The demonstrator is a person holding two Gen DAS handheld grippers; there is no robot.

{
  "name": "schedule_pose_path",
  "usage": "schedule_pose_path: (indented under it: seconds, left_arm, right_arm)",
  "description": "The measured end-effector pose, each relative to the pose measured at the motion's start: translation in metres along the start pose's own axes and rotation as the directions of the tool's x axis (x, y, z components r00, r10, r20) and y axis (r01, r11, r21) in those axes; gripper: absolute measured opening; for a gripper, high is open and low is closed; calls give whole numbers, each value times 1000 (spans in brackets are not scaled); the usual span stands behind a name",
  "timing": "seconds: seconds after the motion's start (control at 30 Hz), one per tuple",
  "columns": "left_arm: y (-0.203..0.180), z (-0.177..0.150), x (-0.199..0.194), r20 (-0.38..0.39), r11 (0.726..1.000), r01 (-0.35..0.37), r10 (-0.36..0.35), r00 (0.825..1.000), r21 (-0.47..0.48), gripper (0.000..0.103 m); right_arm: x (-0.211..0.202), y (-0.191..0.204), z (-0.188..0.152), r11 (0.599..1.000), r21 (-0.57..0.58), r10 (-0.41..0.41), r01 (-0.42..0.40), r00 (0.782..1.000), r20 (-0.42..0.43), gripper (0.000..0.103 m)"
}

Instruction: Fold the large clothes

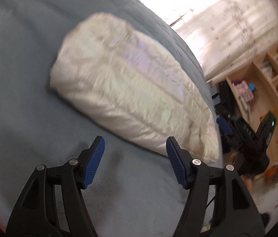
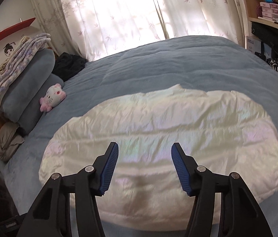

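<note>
A shiny cream-white quilted jacket (image 1: 131, 90) lies folded into a bundle on a blue-grey bed cover (image 1: 16, 90). In the left wrist view my left gripper (image 1: 135, 144) is open and empty above the cover, just short of the jacket's near edge. In the right wrist view the jacket (image 2: 178, 122) spreads wide across the bed cover (image 2: 158, 63). My right gripper (image 2: 145, 150) is open and empty, hovering over the jacket's near part.
Folded blue-grey bedding with a patterned blanket (image 2: 22, 79) and a pink-white plush toy (image 2: 53, 96) sit at the bed's left. Curtains (image 2: 139, 9) hang behind the bed. Wooden shelves (image 1: 261, 83) and dark clutter (image 1: 247, 136) stand past the bed's right edge.
</note>
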State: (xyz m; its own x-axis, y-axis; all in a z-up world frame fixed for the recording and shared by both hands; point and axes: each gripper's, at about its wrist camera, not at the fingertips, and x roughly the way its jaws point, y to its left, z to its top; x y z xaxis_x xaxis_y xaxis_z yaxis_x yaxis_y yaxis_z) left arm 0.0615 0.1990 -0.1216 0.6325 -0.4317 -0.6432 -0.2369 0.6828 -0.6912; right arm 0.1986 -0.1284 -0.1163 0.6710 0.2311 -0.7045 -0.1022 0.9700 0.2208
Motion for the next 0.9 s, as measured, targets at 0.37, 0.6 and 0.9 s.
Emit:
schedule_pose_path:
  seconds: [0.37, 0.6, 0.9]
  left_arm:
    - [39, 12, 46, 102, 988, 70, -56, 993, -134, 62]
    - [47, 49, 90, 117, 978, 98, -77, 990, -185, 62]
    - [52, 91, 128, 137, 975, 96, -70, 988, -198, 62]
  right_arm:
    - [33, -7, -21, 999, -6, 39, -39, 995, -87, 57]
    - [67, -1, -7, 999, -21, 40, -43, 992, -116, 49]
    - [126, 24, 44, 998, -38, -48, 48, 999, -14, 43]
